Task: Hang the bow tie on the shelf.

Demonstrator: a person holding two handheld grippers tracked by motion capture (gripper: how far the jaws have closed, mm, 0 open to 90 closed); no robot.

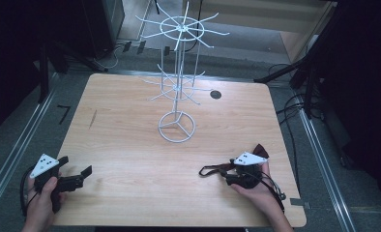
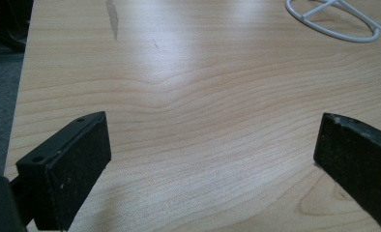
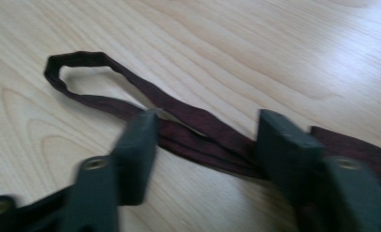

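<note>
Fingers (image 3: 285, 140) astride dark maroon strap (image 3: 188, 123), looped end

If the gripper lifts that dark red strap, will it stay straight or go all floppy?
Probably floppy: the dark red strap lies flat on the table and curls into a soft loop, like thin cloth. It looks light, so it should lift easily. The right gripper straddles it with a gap between the jaws, so a loose pinch might let it slip.

Wooden table (image 1: 130, 145) on grey floor (image 1: 14, 125) — dark surroundings, cables (image 1: 292, 108).
</note>
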